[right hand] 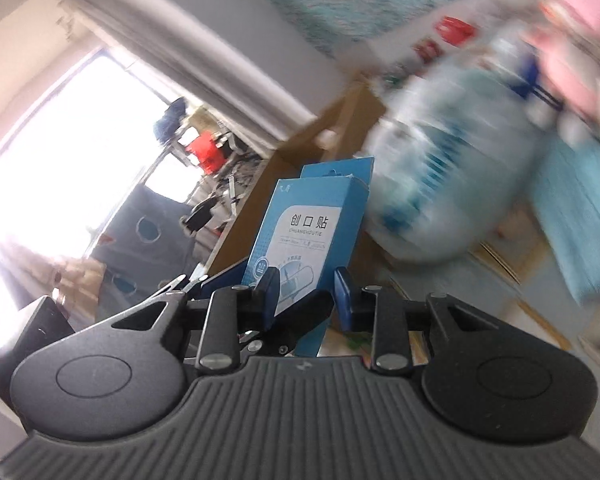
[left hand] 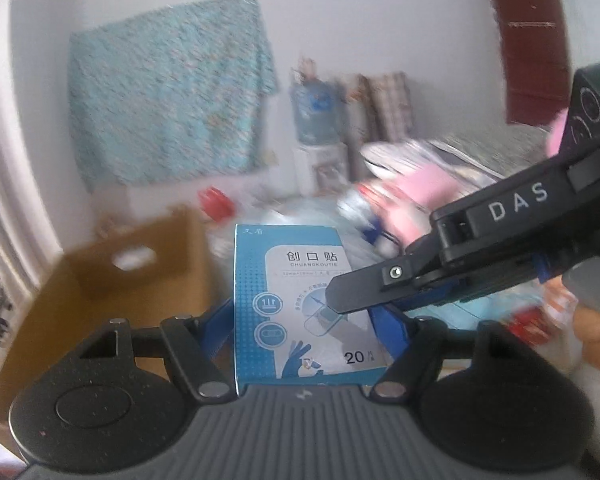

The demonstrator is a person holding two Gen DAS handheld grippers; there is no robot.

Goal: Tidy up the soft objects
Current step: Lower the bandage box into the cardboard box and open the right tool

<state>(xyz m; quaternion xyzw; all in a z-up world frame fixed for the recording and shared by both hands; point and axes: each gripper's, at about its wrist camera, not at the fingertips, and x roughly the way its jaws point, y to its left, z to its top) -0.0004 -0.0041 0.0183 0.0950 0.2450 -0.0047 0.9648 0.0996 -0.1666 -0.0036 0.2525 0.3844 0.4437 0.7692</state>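
left tongs (left hand: 304, 320) part-spread, right tongs (right hand: 306, 292) narrowed, both gripping

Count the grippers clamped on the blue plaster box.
2. The left gripper spans the blue box across its width, low down; the right gripper pinches its thin side from the right.

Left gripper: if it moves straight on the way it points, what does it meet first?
The blue plaster box already between the left gripper fingers; beyond it probably the big water bottle, depth unclear.

Glossy printed paperboard bandage box (left hand: 300, 304); matt brown corrugated cardboard carton (left hand: 112, 280); fuzzy teal cloth (left hand: 168, 92) on the wall.
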